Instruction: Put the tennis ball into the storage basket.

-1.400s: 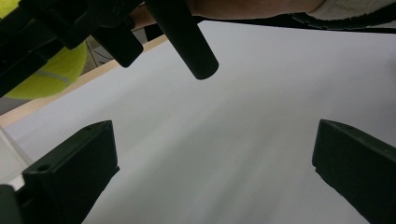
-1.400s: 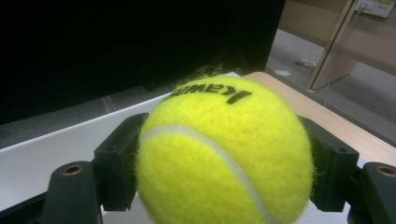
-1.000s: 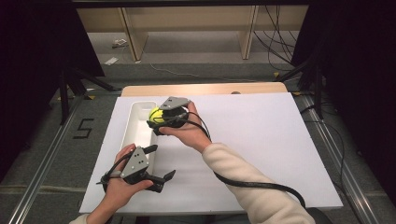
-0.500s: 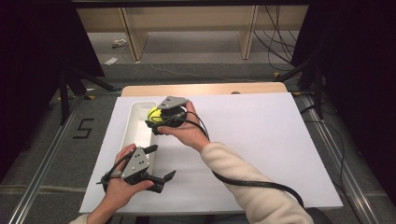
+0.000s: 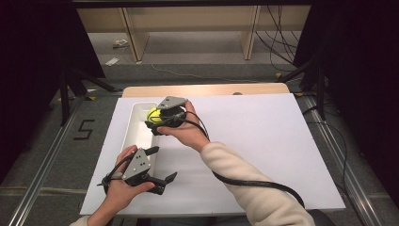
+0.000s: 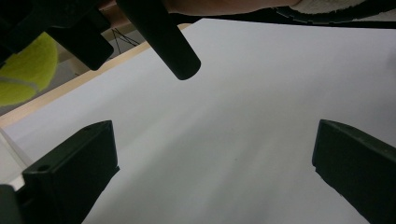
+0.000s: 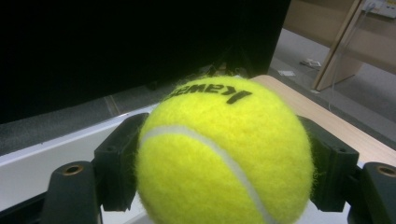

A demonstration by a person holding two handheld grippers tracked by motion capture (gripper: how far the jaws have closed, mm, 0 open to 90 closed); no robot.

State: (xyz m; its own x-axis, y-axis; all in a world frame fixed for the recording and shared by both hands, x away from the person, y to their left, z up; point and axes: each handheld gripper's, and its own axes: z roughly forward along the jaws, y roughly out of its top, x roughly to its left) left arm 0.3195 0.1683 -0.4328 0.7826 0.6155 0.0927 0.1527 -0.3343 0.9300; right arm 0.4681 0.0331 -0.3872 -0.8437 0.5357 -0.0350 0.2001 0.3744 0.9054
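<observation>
I have the right gripper (image 5: 157,123) clamped on the ball (image 5: 153,114): in the right gripper view its jaws press both sides of the ball (image 7: 224,158), which is yellow with a white seam and black lettering on top. From the high view, the ball is held up over the near-right part of the tray (image 5: 136,129), a long white trough along the left edge of the board (image 5: 263,141). I cannot tell whether the ball touches the tray rim (the hand hides the underside).

My left gripper (image 5: 159,165) sits low at the near left of the board, just beside the tray's near end, with its jaws spread wide and nothing between them. The left gripper view confirms it: the two black jaws stand well apart over bare white board (image 6: 243,116), and the ball (image 6: 25,70) shows at the upper left, in the other gripper.

The board lies on a wooden table (image 5: 207,89), whose far edge peeks out beyond it.
</observation>
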